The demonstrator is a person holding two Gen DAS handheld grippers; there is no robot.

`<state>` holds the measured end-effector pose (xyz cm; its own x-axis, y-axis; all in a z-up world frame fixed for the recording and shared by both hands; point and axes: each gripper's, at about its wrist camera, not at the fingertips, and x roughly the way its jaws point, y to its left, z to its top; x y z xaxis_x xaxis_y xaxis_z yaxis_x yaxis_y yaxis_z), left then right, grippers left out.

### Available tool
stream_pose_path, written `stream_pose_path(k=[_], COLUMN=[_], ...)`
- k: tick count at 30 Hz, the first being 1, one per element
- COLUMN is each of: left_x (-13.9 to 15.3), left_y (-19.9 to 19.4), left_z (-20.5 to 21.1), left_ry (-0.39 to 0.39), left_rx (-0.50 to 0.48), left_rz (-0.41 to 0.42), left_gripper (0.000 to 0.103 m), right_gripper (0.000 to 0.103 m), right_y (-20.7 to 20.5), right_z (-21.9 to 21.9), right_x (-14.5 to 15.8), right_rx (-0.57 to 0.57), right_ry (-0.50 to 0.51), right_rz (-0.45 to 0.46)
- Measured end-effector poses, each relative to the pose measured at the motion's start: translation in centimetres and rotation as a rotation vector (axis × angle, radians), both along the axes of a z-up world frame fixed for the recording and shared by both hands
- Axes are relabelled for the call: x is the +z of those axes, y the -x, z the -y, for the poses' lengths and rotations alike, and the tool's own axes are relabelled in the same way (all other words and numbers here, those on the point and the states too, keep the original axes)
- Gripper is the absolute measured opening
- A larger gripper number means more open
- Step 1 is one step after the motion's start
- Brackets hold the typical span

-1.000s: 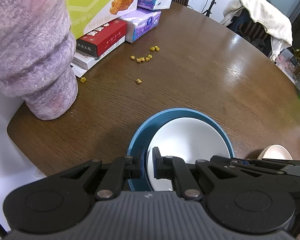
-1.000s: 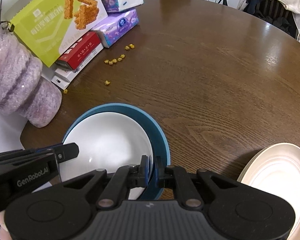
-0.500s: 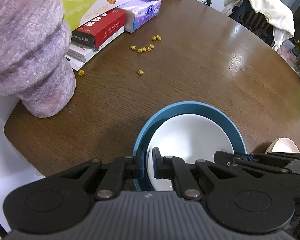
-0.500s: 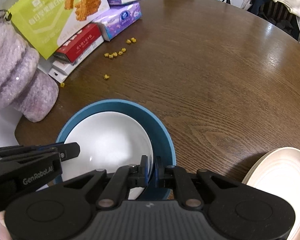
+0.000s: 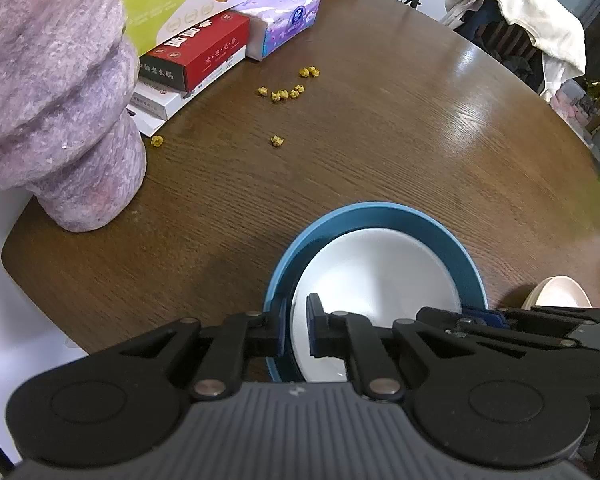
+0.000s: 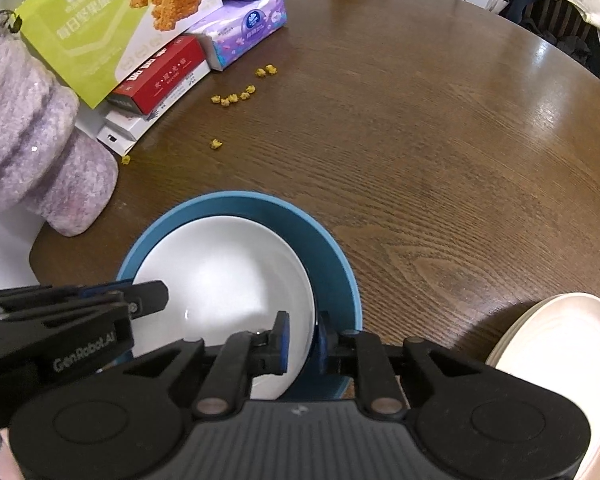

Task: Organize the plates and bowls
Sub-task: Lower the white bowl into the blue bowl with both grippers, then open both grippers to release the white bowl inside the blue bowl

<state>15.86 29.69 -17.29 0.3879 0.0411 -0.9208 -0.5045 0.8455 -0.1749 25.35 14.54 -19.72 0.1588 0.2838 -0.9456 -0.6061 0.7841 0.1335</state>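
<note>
A white bowl [image 5: 380, 280] [image 6: 220, 280] sits nested inside a larger blue bowl [image 5: 380, 212] [image 6: 334, 264] on the brown wooden table [image 5: 380, 140], near its front edge. My left gripper [image 5: 297, 332] is shut on the white bowl's left rim. On the opposite side, my right gripper [image 6: 302, 338] straddles that bowl's right rim. Its jaws are opening, and the pads stand off the rim. A cream plate [image 6: 560, 360] [image 5: 560, 292] lies on the table just right of the bowls.
A fuzzy purple object [image 5: 60, 120] stands at the table's left edge. Behind it are a red box [image 5: 196, 52], a green snack box [image 6: 112, 28] and purple tissue packs [image 6: 244, 32]. Yellow crumbs [image 5: 284, 94] lie scattered. A cloth-draped chair [image 5: 532, 12] stands beyond the table.
My right gripper's jaws have parted from the white bowl's rim. Both views have shifted slightly; the nested bowls stay in place and the left grip looks the same.
</note>
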Motion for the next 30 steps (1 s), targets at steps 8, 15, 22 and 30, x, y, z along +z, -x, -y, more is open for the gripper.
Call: stream_pose_path(k=[8,15,22,30], left_x=[0.8,3.1,5.0,6.2], left_y=[0.5,1.5,2.8,4.6], left_z=[-0.1,0.7,1.4,3.0], left_ry=[0.009,-0.030,-0.067,-0.114], left_rx=[0.011,0.006,0.009,-0.017], left_rz=[0.017,0.087,0.143,0.194], left_gripper=[0.013,0.047,0.076,0.101], right_gripper=[0.019,0.034,0.066,0.081], right_y=[0.2,0.5,0.9,1.6], right_z=[0.4,1.7,4.5,8.9], right_x=[1.4,3.1,5.4,6.4], right_rx=[0.006,-0.004,-0.050,-0.126], right_ry=[-0.025,-0.075,-0.124,-0.140], right_rz=[0.027,0.045,0.105,0.148])
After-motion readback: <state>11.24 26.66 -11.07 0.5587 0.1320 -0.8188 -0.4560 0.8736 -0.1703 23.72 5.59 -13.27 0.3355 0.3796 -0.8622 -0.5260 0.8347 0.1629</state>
